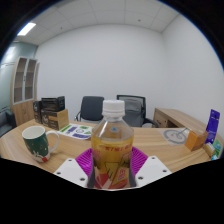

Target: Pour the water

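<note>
A clear plastic bottle (112,140) with a white cap and a yellow-orange label stands upright between my fingers, filled with pale liquid. My gripper (112,168) is shut on the bottle, both magenta pads (88,158) pressing its lower body. To the left, on the wooden table (160,140), a white mug (36,143) with a dark green pattern stands with its handle toward the bottle.
A blue box (212,128) and a small orange box (194,139) sit at the table's right. A round dish (175,134) lies behind them. Papers (76,130) lie behind the mug. Black chairs (131,108) stand beyond the table.
</note>
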`<state>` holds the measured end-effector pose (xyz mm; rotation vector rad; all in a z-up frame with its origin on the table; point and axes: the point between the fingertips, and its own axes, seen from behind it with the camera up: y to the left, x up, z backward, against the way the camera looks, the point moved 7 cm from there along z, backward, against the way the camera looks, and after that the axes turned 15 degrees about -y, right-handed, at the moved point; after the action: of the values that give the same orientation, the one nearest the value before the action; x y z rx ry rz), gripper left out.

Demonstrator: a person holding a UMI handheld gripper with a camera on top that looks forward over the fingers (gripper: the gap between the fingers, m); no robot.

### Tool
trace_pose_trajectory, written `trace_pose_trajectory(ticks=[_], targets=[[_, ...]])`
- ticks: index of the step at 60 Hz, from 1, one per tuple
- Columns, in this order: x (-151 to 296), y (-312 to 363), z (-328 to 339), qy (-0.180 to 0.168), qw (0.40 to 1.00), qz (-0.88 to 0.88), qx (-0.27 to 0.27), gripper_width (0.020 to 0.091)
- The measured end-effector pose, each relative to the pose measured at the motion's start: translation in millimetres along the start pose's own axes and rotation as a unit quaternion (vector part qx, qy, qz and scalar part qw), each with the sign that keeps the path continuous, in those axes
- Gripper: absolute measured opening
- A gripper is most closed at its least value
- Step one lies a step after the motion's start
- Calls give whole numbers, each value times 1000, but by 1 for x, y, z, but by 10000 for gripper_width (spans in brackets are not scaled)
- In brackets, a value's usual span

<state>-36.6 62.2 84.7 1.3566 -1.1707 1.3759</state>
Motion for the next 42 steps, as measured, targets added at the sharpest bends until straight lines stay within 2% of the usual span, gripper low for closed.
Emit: trace_pose_trajectory(ticks=[4, 12, 15, 20, 24, 27, 30, 42], targets=[[-1, -4, 1, -16, 1000, -15, -4, 483], [-2, -8, -2, -12, 999, -31, 3, 486], [-2, -7, -2, -11, 1000, -24, 7, 514], [-1, -6, -1, -6, 1000, -18, 10, 598], [-2, -4, 3, 22, 999, -25, 22, 657], [0, -2, 12, 42, 997, -45, 37, 760], [7, -1, 24, 48, 995, -69, 45, 857], [52, -11, 100, 61, 997, -40, 14, 842]])
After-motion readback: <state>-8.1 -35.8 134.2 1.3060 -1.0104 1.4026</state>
